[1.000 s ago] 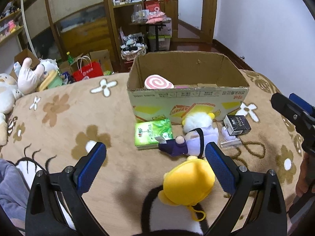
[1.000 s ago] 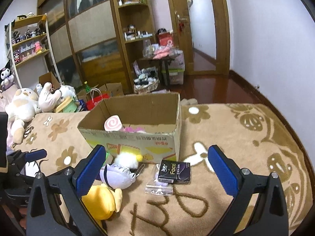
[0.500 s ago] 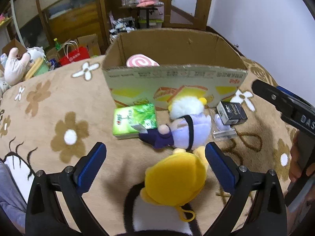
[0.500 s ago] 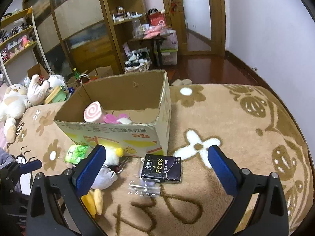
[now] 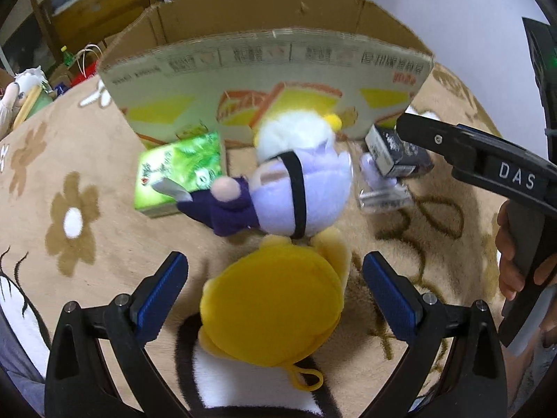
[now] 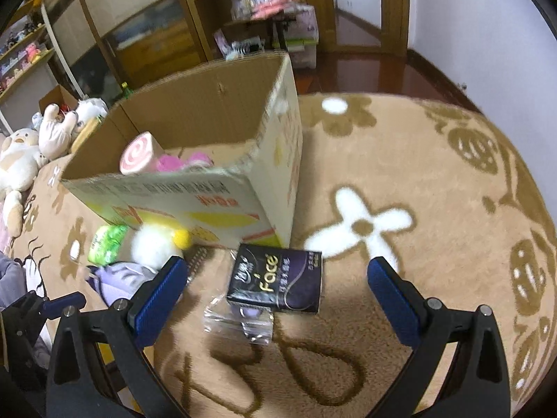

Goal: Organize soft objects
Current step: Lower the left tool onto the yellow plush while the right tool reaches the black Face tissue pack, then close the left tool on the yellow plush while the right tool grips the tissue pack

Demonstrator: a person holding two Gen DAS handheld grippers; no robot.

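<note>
The yellow plush toy lies on the floral blanket before the cardboard box, between the open left hand-held gripper's jaws. The right hand-held gripper, also open, hovers over a black tissue pack.

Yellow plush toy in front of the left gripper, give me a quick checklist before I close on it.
1. Left gripper open: ok.
2. Yellow plush toy lies between its fingers: ok.
3. Purple plush toy clear of the grasp: not ok, it touches the yellow one's far end.
4. Cardboard box top open for a drop: ok.
5. Right gripper out of the way, open over the dark tissue pack: ok.
</note>
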